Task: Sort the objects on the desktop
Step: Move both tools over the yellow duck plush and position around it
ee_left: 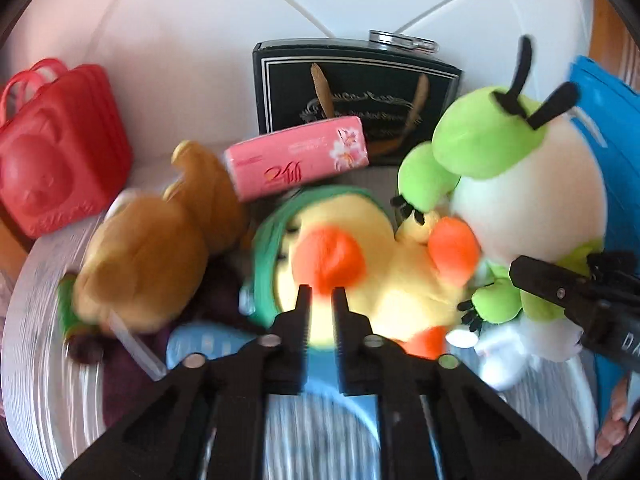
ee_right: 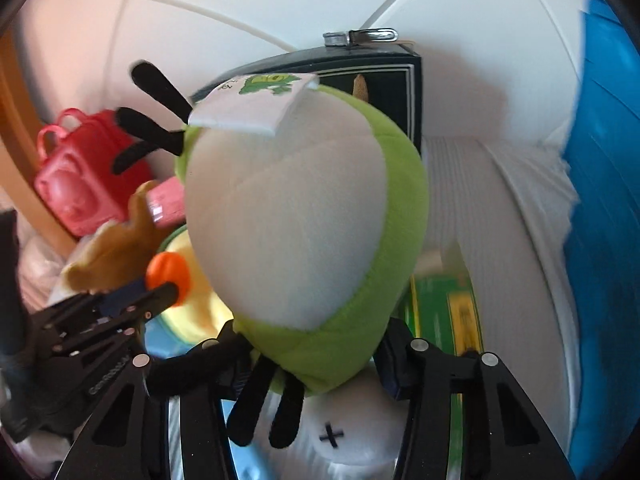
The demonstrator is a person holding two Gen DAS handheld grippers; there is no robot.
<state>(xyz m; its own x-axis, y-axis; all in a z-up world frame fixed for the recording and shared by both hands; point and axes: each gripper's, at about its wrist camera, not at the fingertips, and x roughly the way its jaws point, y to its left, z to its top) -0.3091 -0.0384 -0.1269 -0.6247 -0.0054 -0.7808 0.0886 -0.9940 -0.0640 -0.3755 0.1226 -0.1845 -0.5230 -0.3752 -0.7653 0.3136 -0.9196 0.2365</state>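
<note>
Right tongs [ee_right: 316, 356] clamped on green-and-white plush [ee_right: 296, 216], left tongs [ee_left: 322, 292] nearly closed, empty, over yellow duck plush [ee_left: 360, 264]: soft, light, best pinched at body.

White tiled wall [ee_left: 192, 20] behind; wooden trim [ee_right: 16, 92] at edge.

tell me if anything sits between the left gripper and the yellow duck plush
Nothing visible does. The left gripper points straight at the yellow duck plush, its tips right at the orange beak. The green plush sits beside it, off that line.
</note>
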